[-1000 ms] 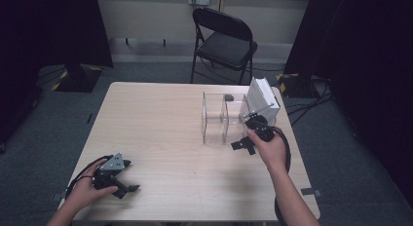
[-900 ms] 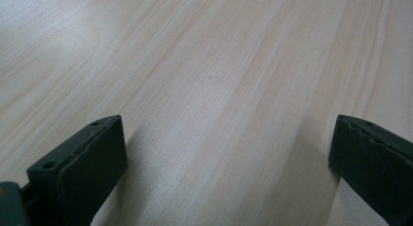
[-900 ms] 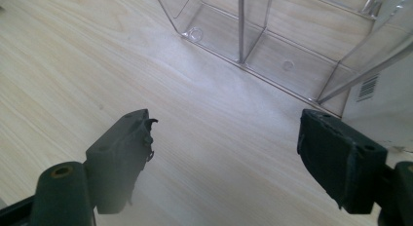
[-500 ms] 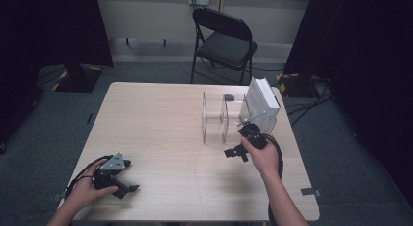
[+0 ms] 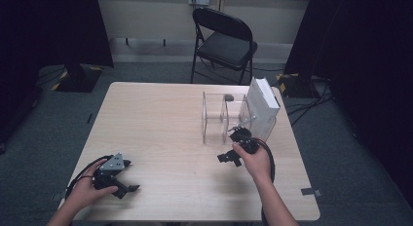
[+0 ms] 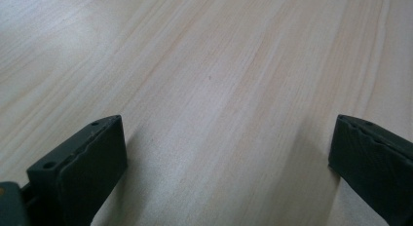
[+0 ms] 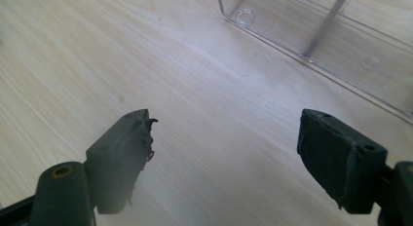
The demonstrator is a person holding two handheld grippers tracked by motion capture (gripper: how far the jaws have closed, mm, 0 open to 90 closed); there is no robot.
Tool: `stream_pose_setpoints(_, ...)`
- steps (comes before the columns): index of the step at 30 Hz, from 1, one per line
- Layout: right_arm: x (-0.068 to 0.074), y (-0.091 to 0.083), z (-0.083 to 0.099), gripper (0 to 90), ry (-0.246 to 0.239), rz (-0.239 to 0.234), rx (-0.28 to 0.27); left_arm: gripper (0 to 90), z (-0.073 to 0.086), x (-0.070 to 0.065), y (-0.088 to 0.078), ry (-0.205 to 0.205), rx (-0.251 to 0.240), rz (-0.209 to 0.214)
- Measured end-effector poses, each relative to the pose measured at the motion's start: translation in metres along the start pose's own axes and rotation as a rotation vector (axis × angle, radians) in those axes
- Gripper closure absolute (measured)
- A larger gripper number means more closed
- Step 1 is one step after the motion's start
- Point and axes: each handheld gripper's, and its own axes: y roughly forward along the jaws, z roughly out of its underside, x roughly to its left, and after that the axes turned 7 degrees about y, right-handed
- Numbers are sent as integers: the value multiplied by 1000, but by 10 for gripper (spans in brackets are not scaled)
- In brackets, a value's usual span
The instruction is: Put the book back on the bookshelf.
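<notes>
The right gripper (image 5: 229, 157) sits right of the middle of the high view, its jaws spread wide with nothing between them. Just above it stands the clear box (image 5: 225, 120), with a white box (image 5: 263, 108) leaning in its right end. The left gripper (image 5: 125, 179), at the lower left, is spread too, over bare table (image 5: 160, 119).

My left gripper (image 6: 224, 162) hung low over the pale wooden table (image 6: 219, 80). Its two black jaws stood wide apart, with bare wood grain running between them.
</notes>
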Motion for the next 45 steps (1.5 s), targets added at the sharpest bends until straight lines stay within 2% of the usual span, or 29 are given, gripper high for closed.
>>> stream_pose_setpoints(1, 3, 4, 1, 195, -21, 0, 0, 0, 0, 0, 0, 0, 0, 0)
stream_pose_setpoints(6, 9, 12, 2, 195, -51, -1, 2, 0, 0, 0, 0, 0, 0, 0)
stream_pose_setpoints(10, 14, 18, 3, 195, -51, -14, 11, 0, 0, 0, 0, 0, 1, 0)
stream_pose_setpoints(15, 18, 25, 5, 195, -75, -26, -1, 0, 0, 0, 0, 0, 0, 0)
stream_pose_setpoints(17, 20, 26, 5, 195, -68, -23, 5, 0, 0, 0, 0, 0, 0, 0)
stream_pose_setpoints(19, 22, 30, 5, 195, -90, -37, -3, 0, 0, 0, 0, 0, 0, 0)
stream_pose_setpoints(24, 26, 34, 6, 195, -100, -48, -6, 0, 0, 0, 0, 0, 0, -1)
stream_pose_setpoints(37, 39, 46, 8, 195, -145, -58, -4, 0, 0, 0, 0, 0, 0, 0)
stream_pose_setpoints(45, 45, 52, 8, 195, -154, -69, -18, 0, 0, 0, 0, 0, 0, 0)
